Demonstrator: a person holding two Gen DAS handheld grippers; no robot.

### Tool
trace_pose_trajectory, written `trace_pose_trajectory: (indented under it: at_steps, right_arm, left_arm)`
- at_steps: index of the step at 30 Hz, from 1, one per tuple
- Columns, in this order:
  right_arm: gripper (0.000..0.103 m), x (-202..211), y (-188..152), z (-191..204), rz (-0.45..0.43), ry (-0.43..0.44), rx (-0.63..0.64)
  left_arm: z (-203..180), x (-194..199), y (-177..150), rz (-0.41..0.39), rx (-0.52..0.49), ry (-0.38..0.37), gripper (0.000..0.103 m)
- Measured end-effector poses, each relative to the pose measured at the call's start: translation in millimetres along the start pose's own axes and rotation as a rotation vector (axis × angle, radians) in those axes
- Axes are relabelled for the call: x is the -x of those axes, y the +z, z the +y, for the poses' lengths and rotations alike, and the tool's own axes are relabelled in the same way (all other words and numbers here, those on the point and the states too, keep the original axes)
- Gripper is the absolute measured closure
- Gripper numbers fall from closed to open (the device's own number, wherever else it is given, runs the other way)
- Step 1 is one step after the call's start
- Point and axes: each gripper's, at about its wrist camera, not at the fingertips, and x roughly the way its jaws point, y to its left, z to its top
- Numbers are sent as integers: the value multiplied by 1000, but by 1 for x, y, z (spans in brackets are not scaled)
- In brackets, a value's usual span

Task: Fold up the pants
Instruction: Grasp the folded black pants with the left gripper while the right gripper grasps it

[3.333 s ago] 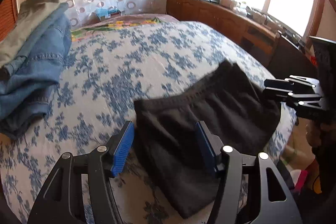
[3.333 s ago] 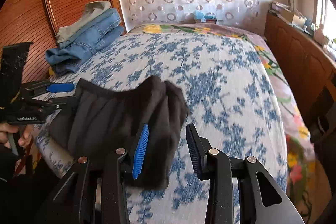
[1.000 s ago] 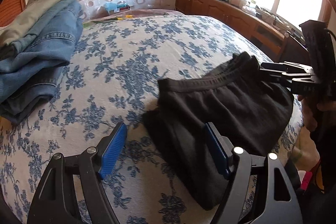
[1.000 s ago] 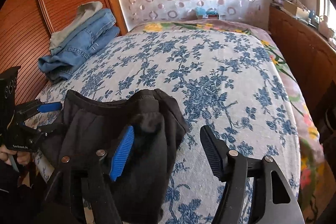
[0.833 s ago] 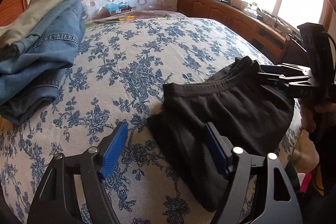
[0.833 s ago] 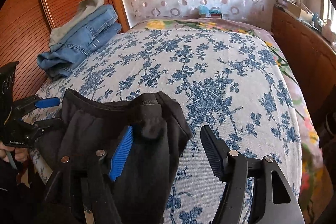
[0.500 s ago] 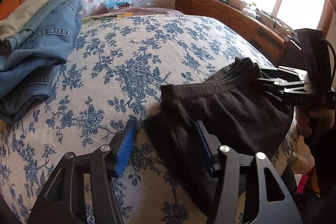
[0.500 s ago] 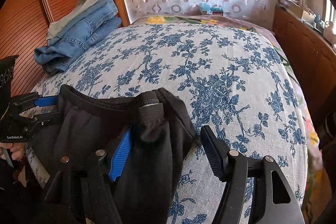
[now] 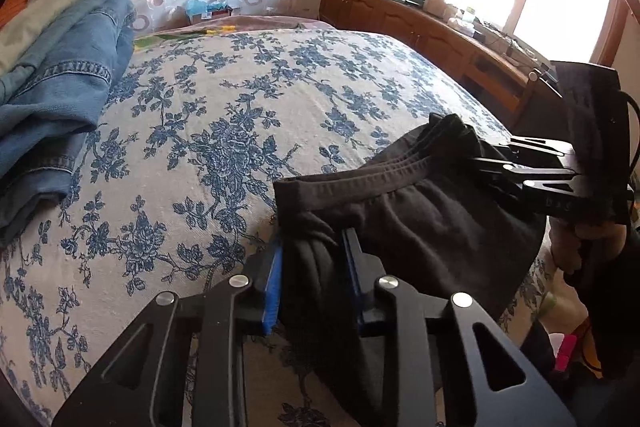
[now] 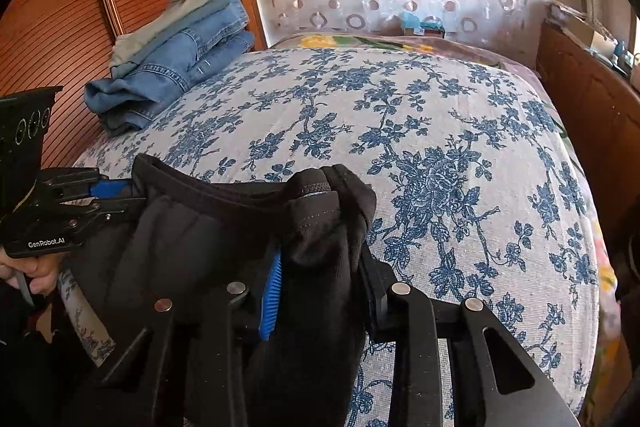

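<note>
Black pants (image 9: 420,223) lie folded near the front edge of the bed, waistband facing the bed's middle. My left gripper (image 9: 314,267) is shut on the left end of the pants; bunched cloth fills the gap between its blue pads. My right gripper (image 10: 320,275) is shut on the right end of the pants (image 10: 208,251), cloth bunched between its fingers. Each gripper shows in the other's view: the right one (image 9: 492,167) at the pants' far corner, the left one (image 10: 108,195) at the left edge.
The bed has a white cover with blue flowers (image 9: 240,107). A stack of folded jeans and a grey-green garment (image 10: 176,55) lies at the far left by the wooden headboard. A wooden cabinet (image 9: 440,39) runs under the window on the right.
Both grippers were open around the ends of the pants; now both have closed on the cloth. The pants have bunched slightly at each end.
</note>
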Motion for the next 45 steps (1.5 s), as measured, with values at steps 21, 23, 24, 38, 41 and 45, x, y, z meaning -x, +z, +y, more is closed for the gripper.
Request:
trace_pose_trajectory:
  at_steps: [21, 23, 24, 38, 41, 45]
  right_arm:
    - [86, 9, 5, 13, -25, -8, 24]
    - [86, 15, 8, 18, -42, -14, 32]
    - [86, 19, 10, 21, -55, -15, 39]
    - [87, 55, 38, 50, -181, 1, 111]
    - [87, 52, 45, 55, -195, 7, 128]
    - [87, 47, 59, 60, -207, 28, 145]
  left_arm:
    - [-19, 34, -2, -93, -38, 17, 87]
    - [-19, 37, -2, -100, -39, 20, 87]
    - [-20, 40, -2, -105, -40, 24, 87]
    - [1, 85, 8, -223, -4, 72, 87]
    - [9, 91, 11, -236, 3, 82, 87]
    - [25, 98, 16, -261, 26, 96, 87]
